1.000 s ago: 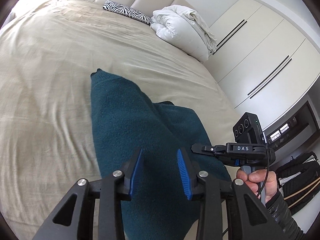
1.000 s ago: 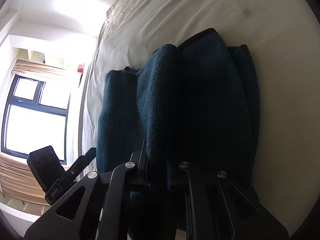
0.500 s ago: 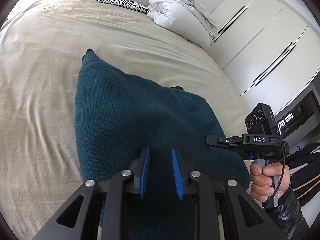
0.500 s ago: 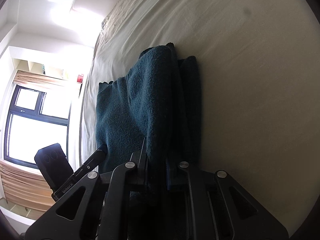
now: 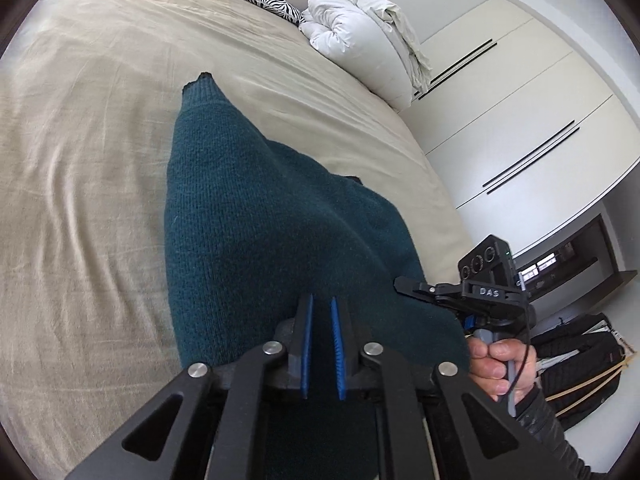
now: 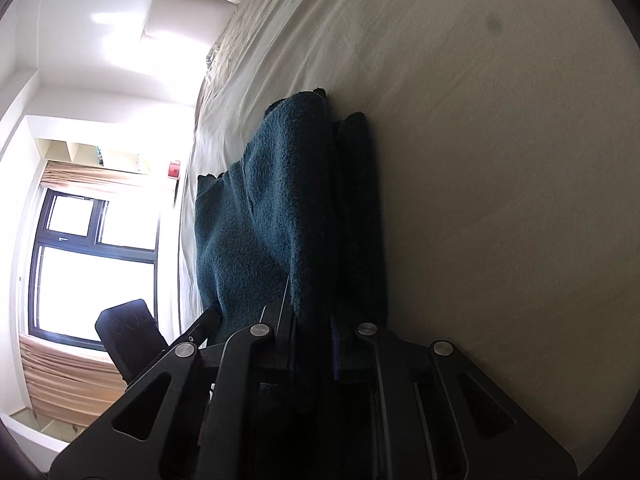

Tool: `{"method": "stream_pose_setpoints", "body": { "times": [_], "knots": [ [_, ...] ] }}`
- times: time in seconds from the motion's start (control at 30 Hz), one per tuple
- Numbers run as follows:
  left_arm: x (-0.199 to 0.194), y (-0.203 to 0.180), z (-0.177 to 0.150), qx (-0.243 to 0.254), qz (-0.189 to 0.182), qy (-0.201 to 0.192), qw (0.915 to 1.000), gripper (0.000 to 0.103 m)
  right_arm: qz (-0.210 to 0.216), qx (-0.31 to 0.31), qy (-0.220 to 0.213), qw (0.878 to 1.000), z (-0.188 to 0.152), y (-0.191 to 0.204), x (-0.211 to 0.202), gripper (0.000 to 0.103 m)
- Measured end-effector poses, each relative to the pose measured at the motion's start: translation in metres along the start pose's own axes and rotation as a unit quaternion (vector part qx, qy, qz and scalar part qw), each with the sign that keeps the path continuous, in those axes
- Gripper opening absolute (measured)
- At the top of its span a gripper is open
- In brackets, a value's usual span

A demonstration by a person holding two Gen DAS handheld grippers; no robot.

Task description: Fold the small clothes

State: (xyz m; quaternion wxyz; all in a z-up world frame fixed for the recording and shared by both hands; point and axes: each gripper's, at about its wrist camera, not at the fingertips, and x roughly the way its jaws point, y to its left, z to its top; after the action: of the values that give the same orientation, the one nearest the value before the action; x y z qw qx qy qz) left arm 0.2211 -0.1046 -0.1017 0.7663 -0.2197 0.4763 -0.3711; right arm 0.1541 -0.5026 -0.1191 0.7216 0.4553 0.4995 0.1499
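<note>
Through the left wrist camera I saw the teal sweater [image 5: 260, 240] on the beige bed [image 5: 80, 160], its long axis running straight ahead of my left gripper [image 5: 321, 344] toward the cuff at the far end. The blue pads [image 5: 306, 344] stood nearly together with cloth between them; I judged them pinched on the near edge. The right gripper [image 5: 416, 288] sat at the sweater's right edge.

In the right wrist camera the fabric [image 6: 280, 220] rose from between the right fingers, which were clamped on a fold. Both grips were at the near end, so I judged the next move would carry it toward the cuff.
</note>
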Motion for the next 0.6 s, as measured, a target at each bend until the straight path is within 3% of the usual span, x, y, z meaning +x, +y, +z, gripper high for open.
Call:
{"method": "stream_pose_setpoints", "body": {
  "times": [0.07, 0.13, 0.27, 0.33, 0.37, 0.47, 0.53, 0.6],
  "knots": [
    [-0.012, -0.002, -0.002, -0.012, -0.055, -0.008, 0.9984, 0.024, 0.006, 0.001, -0.002, 1.000, -0.001, -0.001, -0.005, 0.011],
    [-0.015, -0.002, -0.011, -0.020, -0.086, -0.001, 0.9961, 0.027, 0.007, 0.002, -0.002, 1.000, -0.002, -0.002, -0.006, 0.011],
    [-0.002, 0.016, -0.037, -0.043, -0.101, 0.040, 0.9931, 0.026, 0.009, 0.008, -0.002, 1.000, -0.002, -0.005, -0.006, 0.011],
    [0.007, 0.034, -0.049, -0.064, -0.104, 0.059, 0.9907, 0.017, 0.011, 0.011, -0.002, 1.000, -0.003, -0.006, -0.006, 0.011],
    [0.010, 0.042, -0.053, -0.072, -0.097, 0.059, 0.9909, 0.004, 0.012, 0.012, -0.001, 1.000, -0.004, -0.010, -0.004, 0.011],
    [0.004, 0.048, -0.057, -0.098, -0.117, 0.056, 0.9867, 0.002, 0.018, 0.023, -0.002, 1.000, -0.006, -0.017, -0.003, 0.010],
    [-0.003, 0.038, -0.059, -0.077, -0.112, 0.054, 0.9892, 0.012, 0.019, 0.029, -0.004, 0.999, -0.009, -0.014, -0.003, 0.010],
    [-0.009, 0.031, -0.063, -0.071, -0.121, 0.049, 0.9889, 0.035, 0.023, 0.037, -0.004, 0.999, -0.012, -0.012, -0.006, 0.012]
  ]
}}
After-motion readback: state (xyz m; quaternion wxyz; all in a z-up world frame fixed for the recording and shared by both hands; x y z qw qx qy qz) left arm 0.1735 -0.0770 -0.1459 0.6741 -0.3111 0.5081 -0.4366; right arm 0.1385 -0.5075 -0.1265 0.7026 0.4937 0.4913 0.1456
